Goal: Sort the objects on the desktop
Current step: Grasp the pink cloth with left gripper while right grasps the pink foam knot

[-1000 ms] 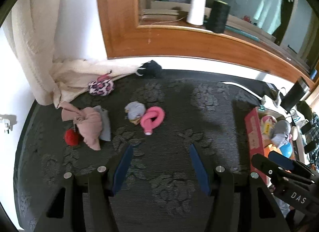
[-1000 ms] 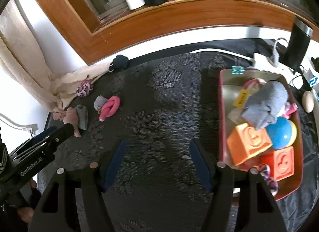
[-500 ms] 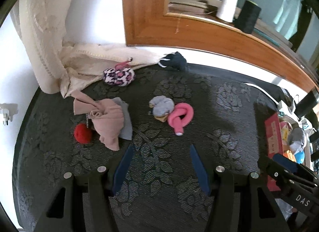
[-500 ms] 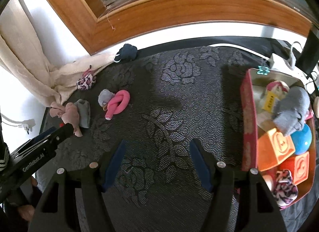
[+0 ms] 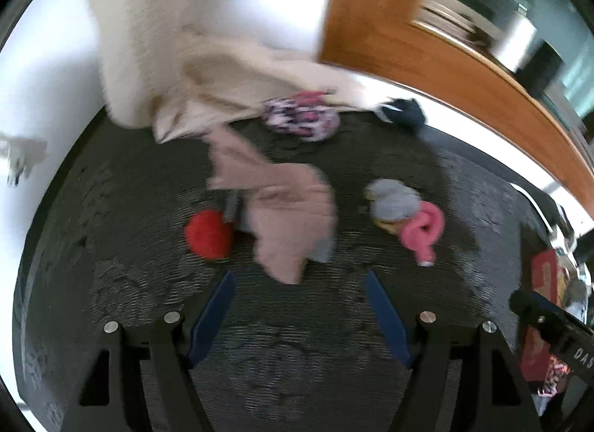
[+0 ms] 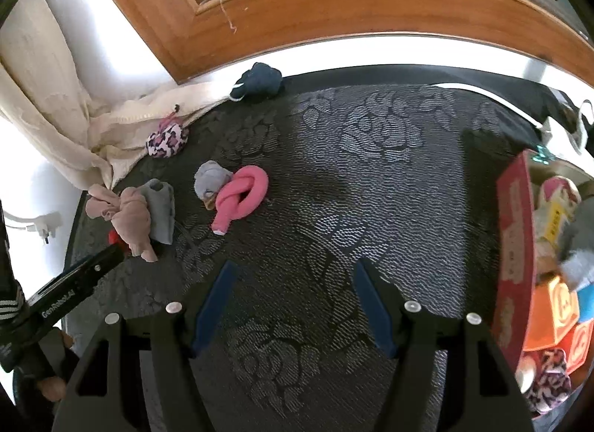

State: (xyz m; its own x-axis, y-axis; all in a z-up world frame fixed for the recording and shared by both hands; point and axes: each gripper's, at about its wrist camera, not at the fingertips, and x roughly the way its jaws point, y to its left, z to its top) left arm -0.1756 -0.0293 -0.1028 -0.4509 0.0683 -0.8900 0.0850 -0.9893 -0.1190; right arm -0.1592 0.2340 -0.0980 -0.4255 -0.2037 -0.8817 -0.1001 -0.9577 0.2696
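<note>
Left wrist view: mounted just behind the left claw, looking steeply down and forward over the dark surface toward curtain and window frame; close, blurred. Right wrist view: same mounting behind the right claw, looking down and forward from further right and further back, red tray at the right edge. Shared by both: beige cloth, pink knot, leopard pouch. Each claw also seen at the other view's edge.

Black hand-held gripper, blue pads, silver screws.
</note>
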